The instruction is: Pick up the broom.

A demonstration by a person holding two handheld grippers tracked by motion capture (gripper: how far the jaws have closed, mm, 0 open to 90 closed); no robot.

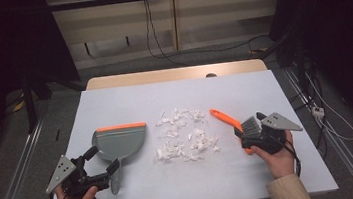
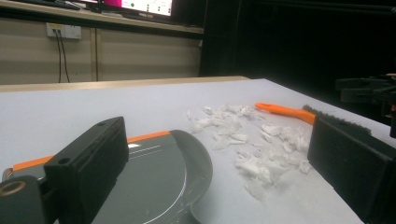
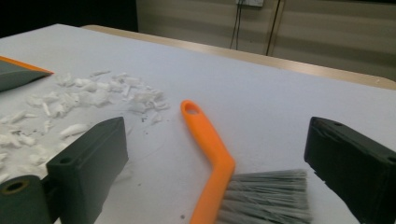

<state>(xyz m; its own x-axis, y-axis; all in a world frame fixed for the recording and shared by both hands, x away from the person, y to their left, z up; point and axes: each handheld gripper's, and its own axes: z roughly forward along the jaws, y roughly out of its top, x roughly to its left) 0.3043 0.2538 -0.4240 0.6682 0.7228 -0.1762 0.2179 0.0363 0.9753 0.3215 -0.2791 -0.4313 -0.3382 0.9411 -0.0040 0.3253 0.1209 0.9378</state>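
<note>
Stage: sweeping not begun | paper scraps (image 1: pixel 184 135) lying loose mid-table | left gripper (image 1: pixel 102 164) spreading around the dustpan (image 1: pixel 119 142) handle, near left | right gripper (image 1: pixel 252 133) spreading over the brush (image 1: pixel 235 127), right.

White-topped counter (image 1: pixel 129 102) here, wooden edge showing at the far side. On it lie a grey dustpan (image 1: pixel 119 142) with an orange lip, a scatter of white paper scraps (image 1: pixel 184 134) in the middle, and an orange-handled brush (image 1: pixel 238 125) to their right.
</note>
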